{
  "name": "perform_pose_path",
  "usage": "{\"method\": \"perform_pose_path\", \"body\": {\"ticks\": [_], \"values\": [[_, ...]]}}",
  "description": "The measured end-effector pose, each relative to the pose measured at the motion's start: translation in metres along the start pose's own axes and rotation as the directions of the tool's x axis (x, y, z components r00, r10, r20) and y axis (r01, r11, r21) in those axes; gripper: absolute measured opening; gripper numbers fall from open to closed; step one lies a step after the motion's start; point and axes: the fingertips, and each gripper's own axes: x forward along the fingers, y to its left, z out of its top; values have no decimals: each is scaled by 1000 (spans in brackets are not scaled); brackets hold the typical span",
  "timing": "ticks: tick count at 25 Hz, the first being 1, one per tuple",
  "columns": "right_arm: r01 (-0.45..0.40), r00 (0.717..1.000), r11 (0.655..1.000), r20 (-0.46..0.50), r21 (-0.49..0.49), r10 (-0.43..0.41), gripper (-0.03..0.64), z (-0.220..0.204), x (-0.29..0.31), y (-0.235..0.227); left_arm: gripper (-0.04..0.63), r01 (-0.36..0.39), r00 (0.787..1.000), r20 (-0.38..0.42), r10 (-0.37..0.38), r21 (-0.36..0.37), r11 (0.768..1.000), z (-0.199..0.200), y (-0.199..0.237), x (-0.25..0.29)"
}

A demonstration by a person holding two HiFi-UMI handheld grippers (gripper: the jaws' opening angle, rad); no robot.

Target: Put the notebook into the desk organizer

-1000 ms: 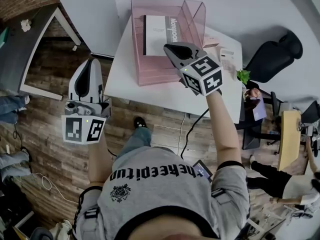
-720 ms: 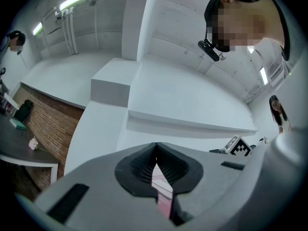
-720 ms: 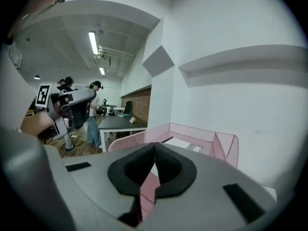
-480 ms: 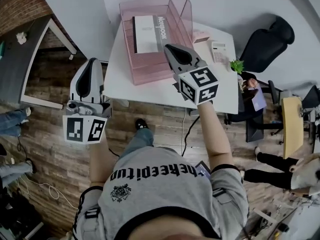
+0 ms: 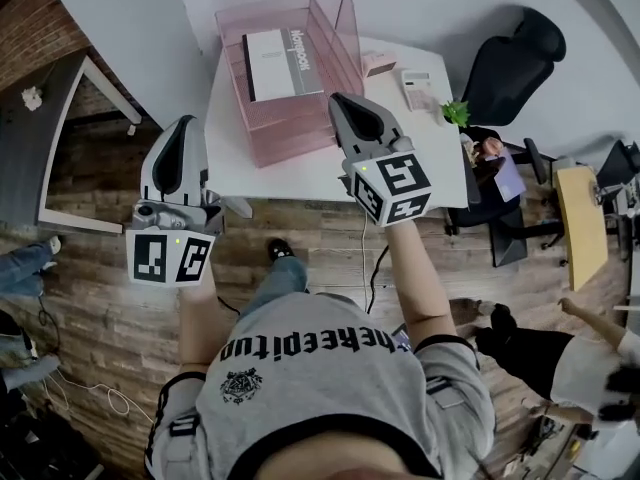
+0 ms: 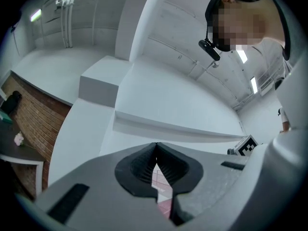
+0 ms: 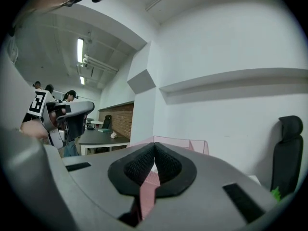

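I see the notebook [image 5: 283,63] lying flat inside the pink desk organizer [image 5: 268,133] on the white surface [image 5: 300,176], so I judge the placing done. My right gripper [image 5: 341,101] hangs just in front of the organizer, fingers clenched on nothing. My left gripper [image 5: 184,124] sits off the surface's left edge, fingers likewise pressed together, empty. Only backing away seems left.

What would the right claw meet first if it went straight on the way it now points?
Probably the pink desk organizer, whose wall sits just beyond the shut right claw; how far ahead is unclear.
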Motion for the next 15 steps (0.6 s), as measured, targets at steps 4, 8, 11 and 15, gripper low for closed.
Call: {"method": "perform_pose_path", "body": {"ticks": [4,8,11,15], "values": [[59,998,998,27,-31,-59,3,8,-22,2,5,23,1000,6,-23,-5,1000,4,-11,-5],[110,993,992,57,-63,-106,2,17,-42,6,3,42,999,12,-42,-5,999,9,-23,-11],[132,989,989,79,-68,-126,2,23,-54,8,3,52,998,17,-52,-3,999,14,-30,-13],[161,982,985,108,-57,-154,2,27,-70,12,3,60,998,22,-61,2,998,20,-37,-19]]}}
